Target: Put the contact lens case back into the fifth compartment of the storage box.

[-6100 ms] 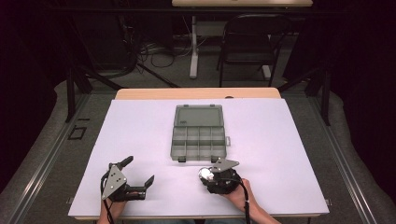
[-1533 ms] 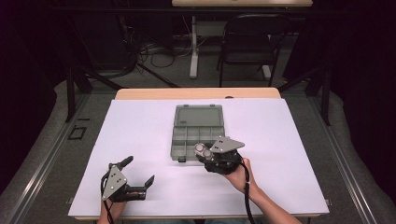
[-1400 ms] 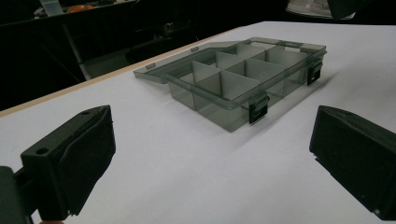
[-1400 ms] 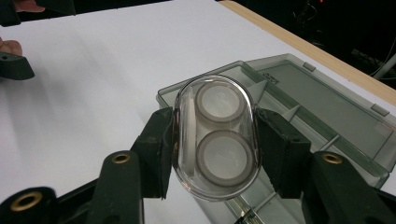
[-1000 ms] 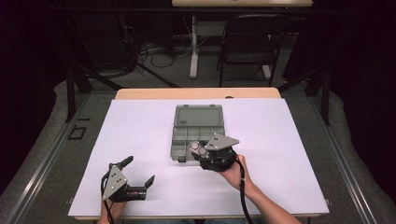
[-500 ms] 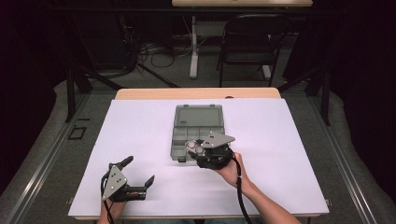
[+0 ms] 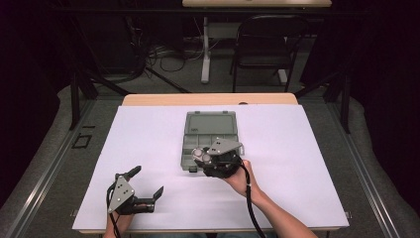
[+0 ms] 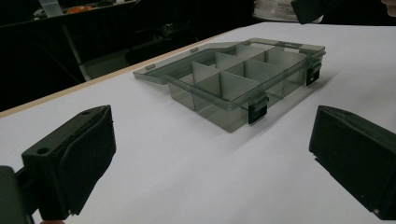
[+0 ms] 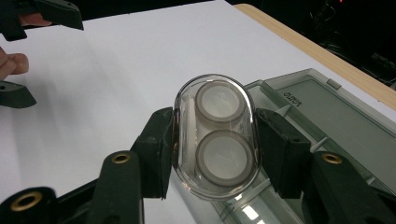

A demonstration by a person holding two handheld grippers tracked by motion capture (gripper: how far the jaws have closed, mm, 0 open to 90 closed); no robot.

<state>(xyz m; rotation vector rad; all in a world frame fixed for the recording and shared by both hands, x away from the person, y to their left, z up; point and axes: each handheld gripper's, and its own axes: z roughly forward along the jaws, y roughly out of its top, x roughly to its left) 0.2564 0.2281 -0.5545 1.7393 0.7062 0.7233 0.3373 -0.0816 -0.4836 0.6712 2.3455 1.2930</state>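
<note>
You are holding the right tongs (image 7: pixel 202 157) over the near edge of the organizer box (image 7: pixel 210 130), and they are pinching a clear oval case (image 9: pixel 215 135) by its two long sides, one black pad pressing on each. In the right gripper view the clear oval case is showing two pale round rings inside it, one above the other, and it is hanging above the box's near left corner, with the open lid (image 9: pixel 327 112) lying flat on the far side of the box. In the high view the case (image 7: pixel 200 154) is showing as two small pale circles just at the box's near left corner; whether it is touching the box or hovering over it is hard to judge from these angles. The box is sitting on the white worktop (image 7: pixel 297 148), with its lid folded back away from you and its divided compartments facing up. You are resting the left tongs (image 7: pixel 146 184) on the worktop well to the near left of the box, with the jaws spread wide and nothing between them. In the left gripper view those two black jaws are framing the box (image 8: pixel 238 79), which is lying beyond them with its two dark latches (image 8: pixel 258 110) facing the camera.
</note>
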